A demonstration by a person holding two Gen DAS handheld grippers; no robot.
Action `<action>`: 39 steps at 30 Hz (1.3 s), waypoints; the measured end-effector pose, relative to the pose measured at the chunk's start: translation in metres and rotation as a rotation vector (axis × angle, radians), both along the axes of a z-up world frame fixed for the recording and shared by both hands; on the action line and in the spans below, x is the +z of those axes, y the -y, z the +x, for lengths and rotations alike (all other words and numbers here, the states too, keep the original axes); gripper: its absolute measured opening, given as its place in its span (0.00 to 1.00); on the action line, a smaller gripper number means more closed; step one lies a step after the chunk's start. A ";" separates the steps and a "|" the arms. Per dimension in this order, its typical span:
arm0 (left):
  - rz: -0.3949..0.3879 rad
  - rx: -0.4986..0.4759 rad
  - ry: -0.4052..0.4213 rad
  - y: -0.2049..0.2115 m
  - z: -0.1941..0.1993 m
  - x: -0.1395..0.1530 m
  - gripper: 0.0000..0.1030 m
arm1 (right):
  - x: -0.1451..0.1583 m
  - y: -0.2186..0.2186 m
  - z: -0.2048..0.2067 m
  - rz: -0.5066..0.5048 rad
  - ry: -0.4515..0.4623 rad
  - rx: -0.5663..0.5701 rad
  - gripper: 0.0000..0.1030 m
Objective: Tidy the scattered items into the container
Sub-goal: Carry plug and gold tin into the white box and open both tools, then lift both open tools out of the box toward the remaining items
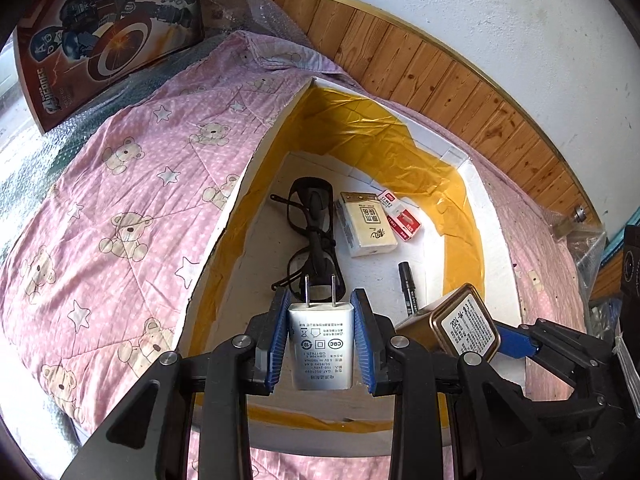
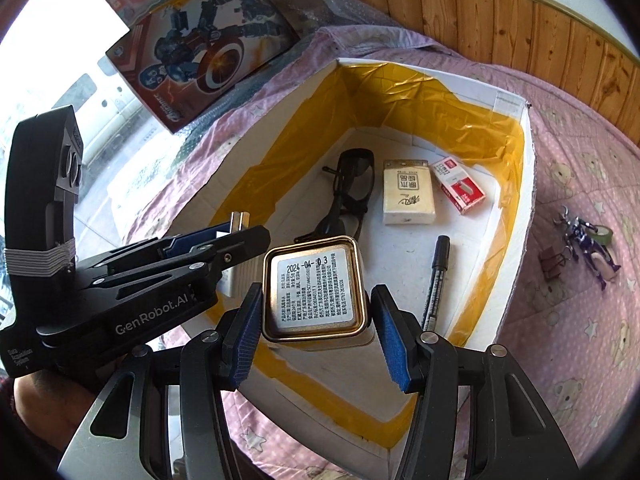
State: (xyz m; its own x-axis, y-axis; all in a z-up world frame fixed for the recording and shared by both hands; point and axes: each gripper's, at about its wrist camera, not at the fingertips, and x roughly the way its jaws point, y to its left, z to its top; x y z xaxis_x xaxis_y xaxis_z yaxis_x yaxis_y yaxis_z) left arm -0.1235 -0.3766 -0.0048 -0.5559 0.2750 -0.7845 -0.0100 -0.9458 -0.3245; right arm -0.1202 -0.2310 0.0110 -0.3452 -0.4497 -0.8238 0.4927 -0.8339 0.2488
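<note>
A white foam box (image 1: 496, 248) (image 2: 529, 168), edged inside with yellow tape, sits on a pink bear-print quilt. On its floor lie black glasses (image 1: 314, 236) (image 2: 352, 188), a tissue pack (image 1: 368, 224) (image 2: 406, 194), a small red-and-white box (image 1: 402, 216) (image 2: 458, 186) and a black marker (image 1: 409, 286) (image 2: 438, 276). My left gripper (image 1: 320, 300) (image 2: 224, 240) is shut on a white plug charger (image 1: 322, 346), prongs forward, above the box's near end. Just to its right, my right gripper (image 2: 316, 292) is shut on a gold tin (image 2: 314, 292) (image 1: 466, 330) with a white label, over the near rim.
On the quilt (image 2: 580, 344) right of the box lie a purple toy figure (image 2: 590, 244), a dark binder clip (image 2: 550, 266) and a small tape roll (image 2: 602, 232). A superhero toy box (image 1: 104, 40) (image 2: 204, 56) leans at the far left. A wood-panelled wall (image 1: 460, 84) runs behind.
</note>
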 end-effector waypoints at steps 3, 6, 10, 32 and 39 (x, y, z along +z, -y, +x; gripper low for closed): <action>-0.011 0.007 0.010 -0.001 -0.002 -0.001 0.32 | -0.002 -0.003 -0.001 -0.009 0.010 -0.001 0.57; -0.020 0.021 0.029 -0.002 -0.005 -0.002 0.32 | -0.002 -0.008 0.000 -0.029 0.017 -0.006 0.57; -0.015 0.032 0.049 -0.003 -0.006 -0.001 0.35 | 0.003 -0.022 0.003 -0.065 0.016 -0.041 0.57; 0.025 0.017 0.032 -0.044 0.038 0.035 0.45 | 0.031 -0.106 0.073 -0.221 -0.064 -0.088 0.57; 0.002 -0.046 -0.010 -0.077 0.054 0.056 0.45 | 0.034 -0.131 0.086 -0.274 -0.074 -0.119 0.55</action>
